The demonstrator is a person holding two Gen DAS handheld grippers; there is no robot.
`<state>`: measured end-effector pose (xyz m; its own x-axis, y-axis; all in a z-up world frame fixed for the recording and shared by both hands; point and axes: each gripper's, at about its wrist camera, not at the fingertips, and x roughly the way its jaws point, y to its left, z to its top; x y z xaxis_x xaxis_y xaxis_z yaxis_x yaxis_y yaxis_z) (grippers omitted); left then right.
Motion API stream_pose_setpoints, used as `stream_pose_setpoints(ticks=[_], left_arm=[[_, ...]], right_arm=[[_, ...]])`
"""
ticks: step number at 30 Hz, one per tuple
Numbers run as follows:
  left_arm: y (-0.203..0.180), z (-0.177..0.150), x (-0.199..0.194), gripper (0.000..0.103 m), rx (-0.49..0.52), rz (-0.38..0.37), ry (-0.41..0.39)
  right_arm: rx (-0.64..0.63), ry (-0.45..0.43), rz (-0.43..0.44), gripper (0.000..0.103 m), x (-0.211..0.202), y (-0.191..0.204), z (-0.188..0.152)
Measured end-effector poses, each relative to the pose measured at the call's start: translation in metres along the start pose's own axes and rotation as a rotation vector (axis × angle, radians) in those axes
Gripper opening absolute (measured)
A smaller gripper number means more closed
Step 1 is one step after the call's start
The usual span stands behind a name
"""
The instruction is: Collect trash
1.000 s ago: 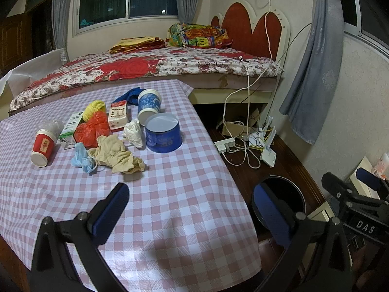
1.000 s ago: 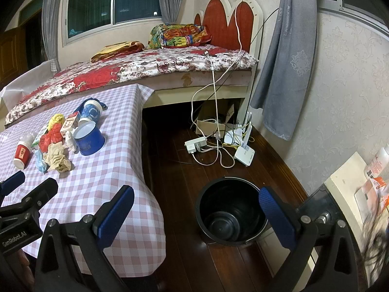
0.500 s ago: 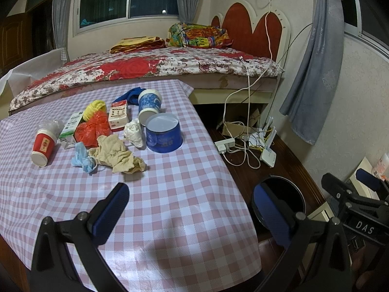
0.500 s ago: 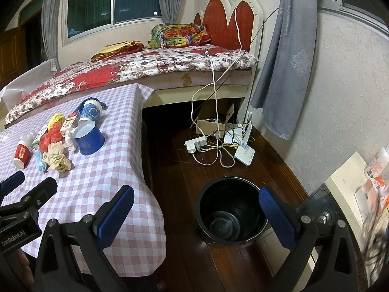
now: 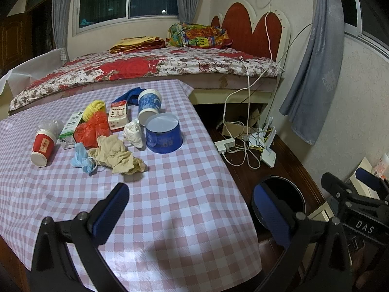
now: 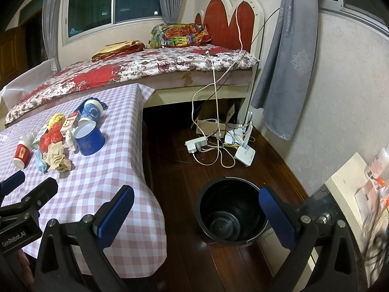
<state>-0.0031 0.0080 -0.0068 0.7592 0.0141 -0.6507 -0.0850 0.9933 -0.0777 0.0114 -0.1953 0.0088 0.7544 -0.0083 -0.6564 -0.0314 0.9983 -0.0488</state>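
Left gripper (image 5: 189, 206) hovering agape, empty, over counter (image 5: 170, 194) | right gripper (image 6: 194, 206) likewise spread above bin (image 6: 231, 211) | trash pile (image 5: 109, 131) lying at 11 o'clock | risk: limp tissue (image 5: 116, 154) likely slipping from a shallow pinch

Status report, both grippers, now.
Left gripper open, empty. Right gripper open above black bin. Trash pile untouched on table. Nothing blocking.
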Motion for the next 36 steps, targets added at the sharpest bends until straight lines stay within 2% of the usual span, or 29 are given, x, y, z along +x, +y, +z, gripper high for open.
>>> stream_pose_setpoints(ticks=[17, 26, 31, 36], left_arm=[[0.008, -0.002, 0.006, 0.103, -0.009, 0.015, -0.001], [0.044, -0.002, 0.008, 0.103, -0.061, 0.1, 0.013], [0.075, -0.003, 0.009, 0.103, -0.101, 0.154, 0.017], [0.111, 0.0, 0.012, 0.103, -0.129, 0.196, -0.003]], right_arm=[[-0.009, -0.001, 0.013, 0.103, 0.002, 0.006, 0.002], [-0.044, -0.02, 0.119, 0.103, 0.009, 0.031, 0.01], [-0.093, -0.022, 0.152, 0.103, 0.016, 0.058, 0.018], [-0.2, 0.011, 0.2, 0.103, 0.032, 0.097, 0.027]])
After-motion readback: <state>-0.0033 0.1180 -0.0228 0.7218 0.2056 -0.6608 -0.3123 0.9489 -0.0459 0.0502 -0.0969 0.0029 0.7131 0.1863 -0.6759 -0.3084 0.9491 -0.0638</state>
